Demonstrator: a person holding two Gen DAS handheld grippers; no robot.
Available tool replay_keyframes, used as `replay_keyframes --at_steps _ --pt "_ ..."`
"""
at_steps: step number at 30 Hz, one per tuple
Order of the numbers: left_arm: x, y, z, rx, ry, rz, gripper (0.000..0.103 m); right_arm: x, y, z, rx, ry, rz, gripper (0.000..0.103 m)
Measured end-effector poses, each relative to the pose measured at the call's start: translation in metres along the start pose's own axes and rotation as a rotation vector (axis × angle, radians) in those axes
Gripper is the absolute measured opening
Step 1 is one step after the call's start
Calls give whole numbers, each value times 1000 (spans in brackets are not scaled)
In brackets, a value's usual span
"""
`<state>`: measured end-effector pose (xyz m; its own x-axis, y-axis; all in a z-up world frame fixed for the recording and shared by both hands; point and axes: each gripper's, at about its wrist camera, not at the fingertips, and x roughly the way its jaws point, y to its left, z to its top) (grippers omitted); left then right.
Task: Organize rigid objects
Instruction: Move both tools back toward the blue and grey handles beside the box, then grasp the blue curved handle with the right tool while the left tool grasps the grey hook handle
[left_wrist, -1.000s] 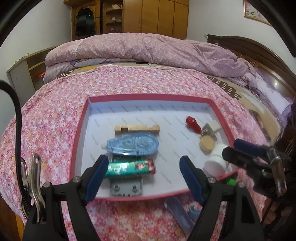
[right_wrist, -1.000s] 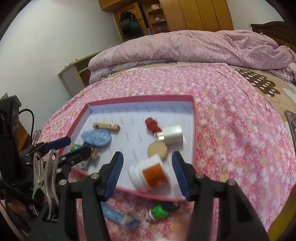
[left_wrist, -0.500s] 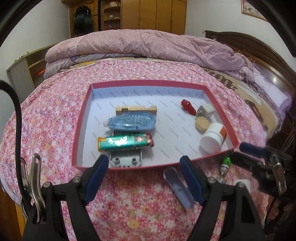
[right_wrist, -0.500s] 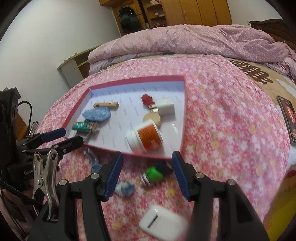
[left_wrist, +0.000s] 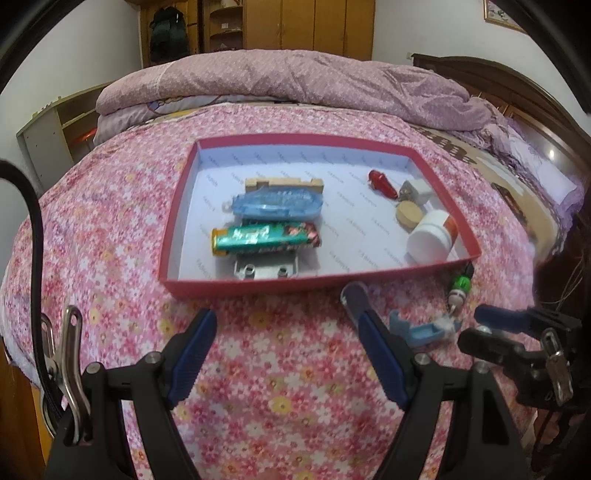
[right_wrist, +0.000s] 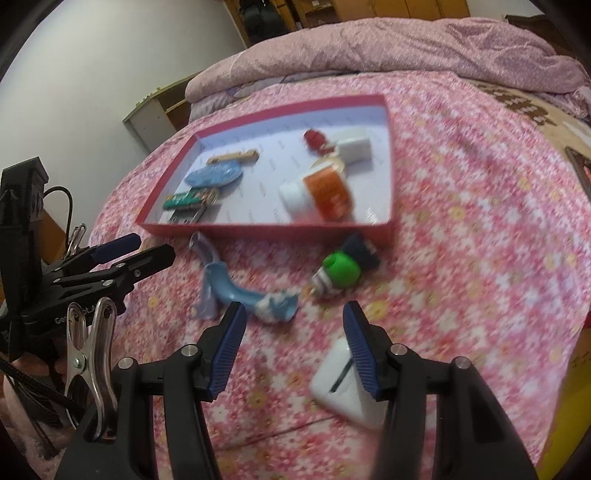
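The left gripper (left_wrist: 284, 350) has its fingers spread with nothing between them, low in its frame over the flowered bedspread (left_wrist: 110, 236). The right gripper (right_wrist: 293, 341) also stands open and empty, a white case (right_wrist: 343, 387) just under its right finger. Both have drawn back since a second ago, when they reached over the red tray (left_wrist: 177, 225). The tray now sits mid-frame, holding the white bottle (left_wrist: 430, 240), which lay between the right fingers then. A blue scoop (right_wrist: 240, 291) and green toy (right_wrist: 340, 271) lie before it.
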<state>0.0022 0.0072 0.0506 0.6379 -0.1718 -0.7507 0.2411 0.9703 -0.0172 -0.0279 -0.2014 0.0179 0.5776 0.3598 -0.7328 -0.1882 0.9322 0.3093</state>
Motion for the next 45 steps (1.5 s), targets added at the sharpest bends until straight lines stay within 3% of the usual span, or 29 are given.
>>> replay_keyframes --at_steps 9,15,24,27,28,29,45 --pt "7 13 -19 -22 41 12 82 16 13 -3 11 33 16 56" --pt "8 18 -24 -34 47 2 82 26 26 4 1 14 1 66" --pt "12 20 -27 -39 53 -6 82 39 50 3 -71 -35 -115 70" --pt "12 20 -28 -39 52 -9 82 40 55 1 -105 -44 -129 55" --pt "12 21 -28 -39 51 -8 82 40 55 0 -106 -43 -123 40" --pt "12 21 -28 -39 52 -8 82 40 55 0 -110 -42 -126 37" --pt "10 10 -25 -29 61 -20 82 17 33 -5 -64 -80 -60 30"
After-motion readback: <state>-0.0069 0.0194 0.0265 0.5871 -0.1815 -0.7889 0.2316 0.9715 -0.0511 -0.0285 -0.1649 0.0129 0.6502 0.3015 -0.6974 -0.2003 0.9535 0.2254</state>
